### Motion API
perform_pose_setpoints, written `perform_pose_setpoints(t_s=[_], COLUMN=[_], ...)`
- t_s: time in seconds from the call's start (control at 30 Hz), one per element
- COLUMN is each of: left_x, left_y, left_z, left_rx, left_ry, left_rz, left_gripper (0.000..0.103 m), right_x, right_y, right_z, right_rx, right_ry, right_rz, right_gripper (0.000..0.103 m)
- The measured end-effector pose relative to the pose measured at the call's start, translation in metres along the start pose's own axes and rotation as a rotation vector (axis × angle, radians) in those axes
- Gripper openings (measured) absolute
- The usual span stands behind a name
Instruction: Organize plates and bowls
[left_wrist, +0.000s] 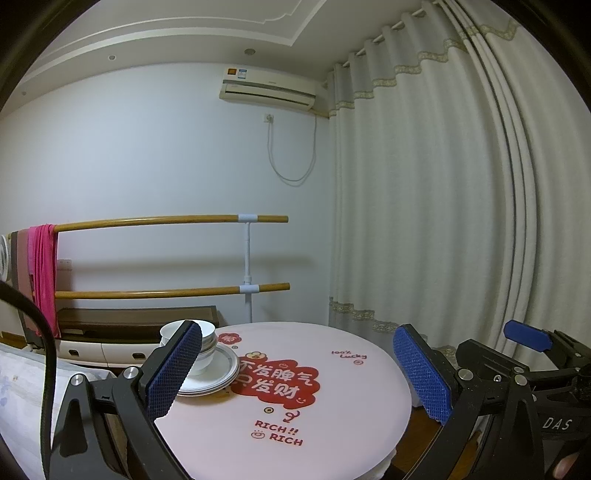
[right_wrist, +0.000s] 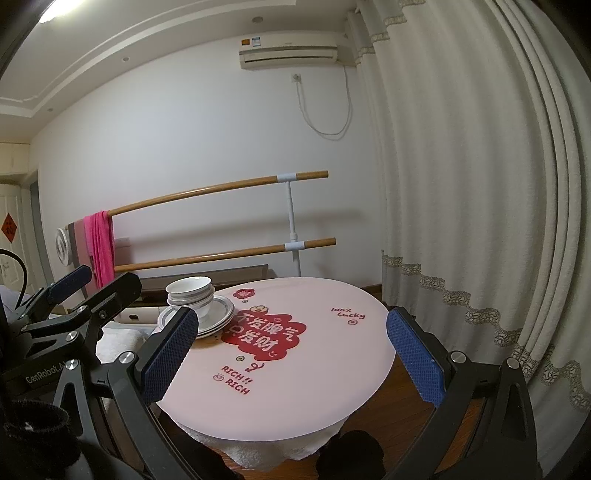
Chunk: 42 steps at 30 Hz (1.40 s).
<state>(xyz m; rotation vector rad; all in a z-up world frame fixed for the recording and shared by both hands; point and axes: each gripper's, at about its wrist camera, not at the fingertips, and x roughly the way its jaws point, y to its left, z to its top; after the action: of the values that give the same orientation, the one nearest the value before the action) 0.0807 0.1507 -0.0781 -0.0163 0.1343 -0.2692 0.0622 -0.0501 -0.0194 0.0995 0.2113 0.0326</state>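
Stacked white bowls (left_wrist: 207, 345) (right_wrist: 192, 295) sit on stacked white plates with grey rims (left_wrist: 218, 376) (right_wrist: 218, 317) at the far left of a round pink table (left_wrist: 332, 406) (right_wrist: 332, 354). My left gripper (left_wrist: 299, 373) is open and empty, held above the near edge of the table; its left finger hides part of the bowls. My right gripper (right_wrist: 291, 354) is open and empty over the table's near side. The other gripper shows at each view's edge (left_wrist: 528, 336) (right_wrist: 70, 280).
The table top bears a red print with "RICH!! RICH" (left_wrist: 280, 435). Behind stand a two-bar wooden rail (left_wrist: 166, 221) with a pink cloth (left_wrist: 44, 273), a low cabinet (left_wrist: 110, 350) and white curtains (left_wrist: 443, 221) to the right.
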Motion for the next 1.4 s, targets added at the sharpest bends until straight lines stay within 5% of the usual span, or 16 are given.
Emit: perform_pose_setpoints(t_s=[1.4], left_x=[0.043], left_y=[0.025], left_z=[0.003], left_rx=[-0.010], left_ry=[0.034], left_rz=[0.025], left_gripper=[0.102], right_x=[0.048], right_y=[0.011], right_z=[-0.004], right_rx=[-0.019], right_ry=[0.031], right_rz=[-0.013], right_gripper=[0.103])
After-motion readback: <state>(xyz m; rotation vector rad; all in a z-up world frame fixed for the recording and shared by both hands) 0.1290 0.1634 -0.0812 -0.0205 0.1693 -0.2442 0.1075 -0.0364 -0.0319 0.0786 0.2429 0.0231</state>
